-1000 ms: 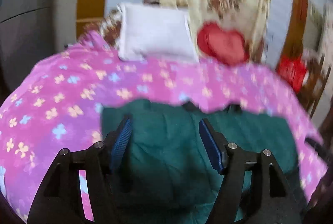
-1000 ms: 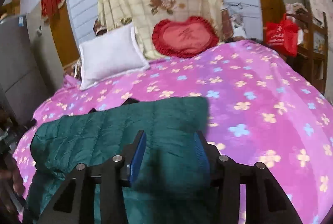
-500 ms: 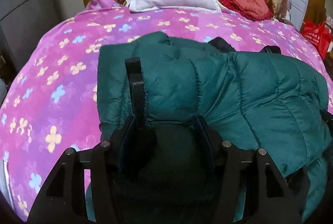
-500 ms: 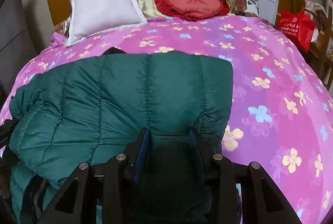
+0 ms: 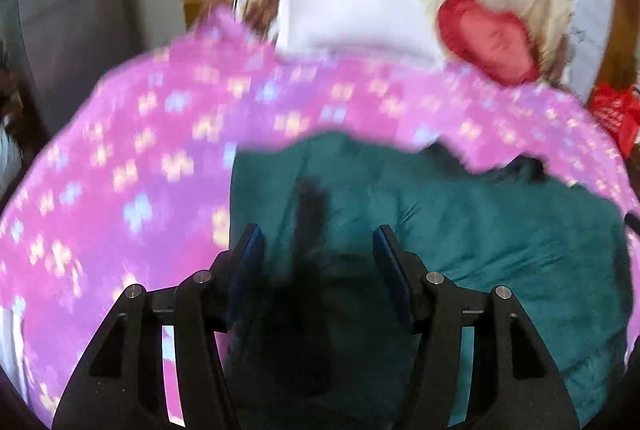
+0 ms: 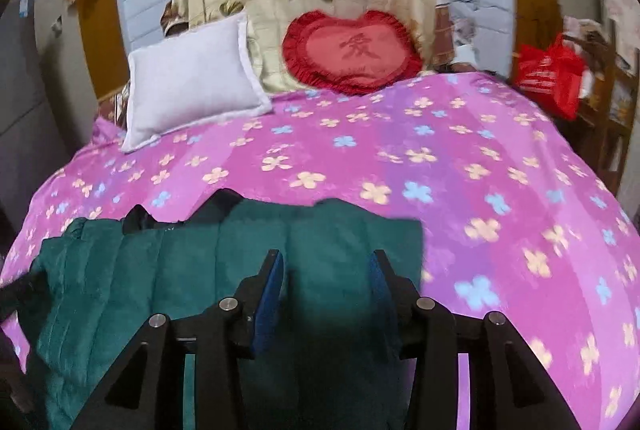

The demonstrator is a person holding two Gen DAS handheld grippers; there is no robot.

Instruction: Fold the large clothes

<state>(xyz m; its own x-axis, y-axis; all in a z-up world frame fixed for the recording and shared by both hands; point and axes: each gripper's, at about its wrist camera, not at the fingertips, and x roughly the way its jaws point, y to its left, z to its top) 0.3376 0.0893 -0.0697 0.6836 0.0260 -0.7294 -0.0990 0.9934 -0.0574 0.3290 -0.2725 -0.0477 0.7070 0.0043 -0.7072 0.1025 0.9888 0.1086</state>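
Observation:
A dark green quilted jacket lies on the pink flowered bedspread, blurred in the left wrist view. My left gripper has its blue pads on either side of a bunched fold with a black strip, and the fabric fills the gap. In the right wrist view the jacket spreads to the left. My right gripper is at the jacket's right end. A raised fold is pressed between its pads while its jaws are opening. Black lining peeks out at the jacket's far edge.
A white pillow and a red heart cushion lean on a floral blanket at the head of the bed. A red bag hangs by wooden furniture on the right. The bedspread stretches right of the jacket.
Both cameras have pulled back and tipped up, so the jacket sits lower and the pillows show larger. The blue pads, hidden in the fabric half a second ago, show again.

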